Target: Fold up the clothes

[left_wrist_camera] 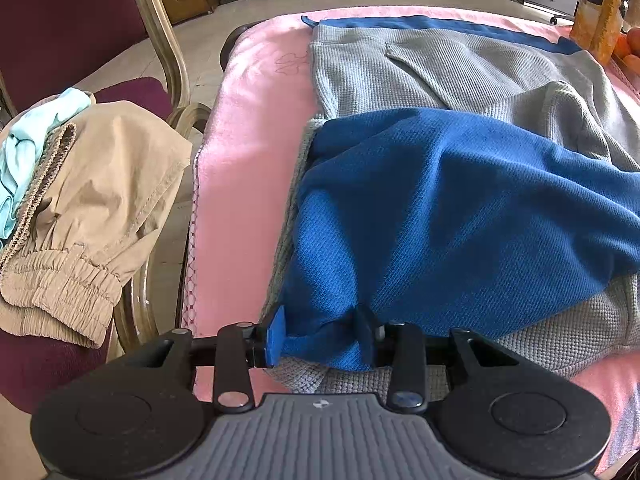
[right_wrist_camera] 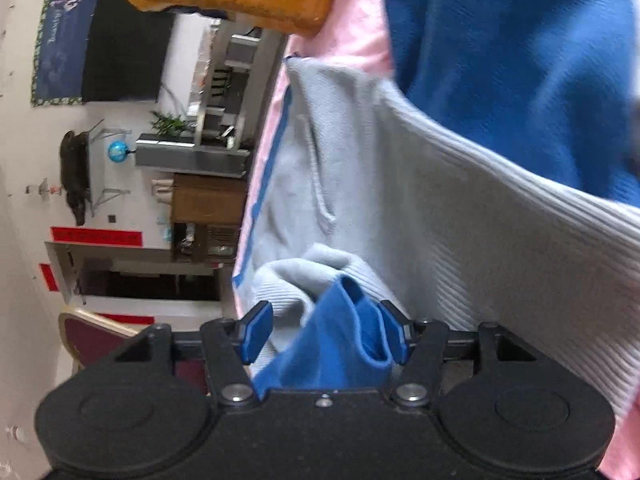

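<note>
- Grey-and-blue waffle-knit garment [left_wrist_camera: 460, 184] lies spread on pink towel-covered table [left_wrist_camera: 248, 184], blue part folded over grey
- Left gripper [left_wrist_camera: 320, 336] clenched on bunched blue edge at near side
- Right gripper [right_wrist_camera: 326, 332] has blue and grey folds between its blue pads [right_wrist_camera: 256, 330]; grasp looks firm, view blurred
- Beige elastic-cuffed trousers [left_wrist_camera: 96, 216] piled on maroon chair [left_wrist_camera: 60, 20] beside table
</note>
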### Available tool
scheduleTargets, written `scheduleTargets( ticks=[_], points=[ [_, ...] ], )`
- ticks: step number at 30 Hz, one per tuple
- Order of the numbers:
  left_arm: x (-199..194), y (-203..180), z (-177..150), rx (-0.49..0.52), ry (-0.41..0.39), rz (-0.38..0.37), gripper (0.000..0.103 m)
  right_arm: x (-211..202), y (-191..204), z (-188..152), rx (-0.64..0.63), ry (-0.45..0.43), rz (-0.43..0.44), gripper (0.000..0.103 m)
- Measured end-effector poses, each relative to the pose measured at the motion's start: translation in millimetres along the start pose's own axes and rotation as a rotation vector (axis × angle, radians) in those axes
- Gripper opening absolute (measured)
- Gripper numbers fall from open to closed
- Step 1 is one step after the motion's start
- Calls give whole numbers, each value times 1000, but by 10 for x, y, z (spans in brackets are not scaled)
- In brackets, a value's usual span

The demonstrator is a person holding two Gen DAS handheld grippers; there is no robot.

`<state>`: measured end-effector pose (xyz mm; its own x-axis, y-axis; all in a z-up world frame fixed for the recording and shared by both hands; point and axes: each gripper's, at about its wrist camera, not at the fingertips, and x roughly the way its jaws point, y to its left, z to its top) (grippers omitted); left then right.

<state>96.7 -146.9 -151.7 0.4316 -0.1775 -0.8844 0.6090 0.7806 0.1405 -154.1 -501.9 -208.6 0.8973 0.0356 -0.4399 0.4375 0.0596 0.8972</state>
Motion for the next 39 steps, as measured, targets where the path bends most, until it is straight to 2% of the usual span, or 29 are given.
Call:
scheduleTargets(
  ticks=[1,4,6,7,8,11,14,17,18,21,24,26,28,31,34,36,37,39],
  points=[
    [2,2,2,-1,0,-1,38,43,21,11,-18,12,-14,50],
    [3,3,4,-2,0,-1,39,127,40,37,-29,40,-52,45],
    [3,4,4,-2,-1,-1,39,154,17,59,-18,43,-68,33],
    [2,4,3,-2,-1,-1,39,165,20,64,-22,42,-76,17],
    [1,4,2,-3,-1,-1,39,160,71,43,-65,33,-93,9],
    [-6,1,-4,-4,-2,-1,40,46,371,-100,-286,-47,-134,7],
    [-10,-16,-16,5,-4,6,40,-311,913,-493,-698,-237,-105,4],
    [-3,-30,-21,16,-4,13,40,-391,1168,-846,-1006,-279,-168,4],
    [-1,-30,-21,15,-4,13,40,-322,1149,-866,-1037,-257,-249,4],
    [0,-27,-32,16,-5,13,40,-41,933,-657,-928,-172,-498,8],
    [-8,-24,-36,18,-6,13,40,-61,855,-548,-842,-186,-578,12],
    [-65,-6,-53,13,-15,15,40,-184,889,-555,-823,-222,-538,15],
    [-187,32,-92,-1,-59,10,39,-237,921,-580,-837,-209,-452,15],
    [-331,78,-115,-27,-130,-33,38,-138,985,-679,-856,-90,-307,15],
    [-313,14,-115,-11,-134,-70,35,86,997,-726,-837,55,-222,15],
    [-192,-116,-131,53,-85,-31,36,260,933,-706,-817,134,-246,15],
    [-132,-173,-145,86,-59,4,37,346,881,-684,-803,162,-293,15],
    [-92,-211,-201,124,-30,72,42,453,768,-637,-786,189,-392,0]
  ],
)
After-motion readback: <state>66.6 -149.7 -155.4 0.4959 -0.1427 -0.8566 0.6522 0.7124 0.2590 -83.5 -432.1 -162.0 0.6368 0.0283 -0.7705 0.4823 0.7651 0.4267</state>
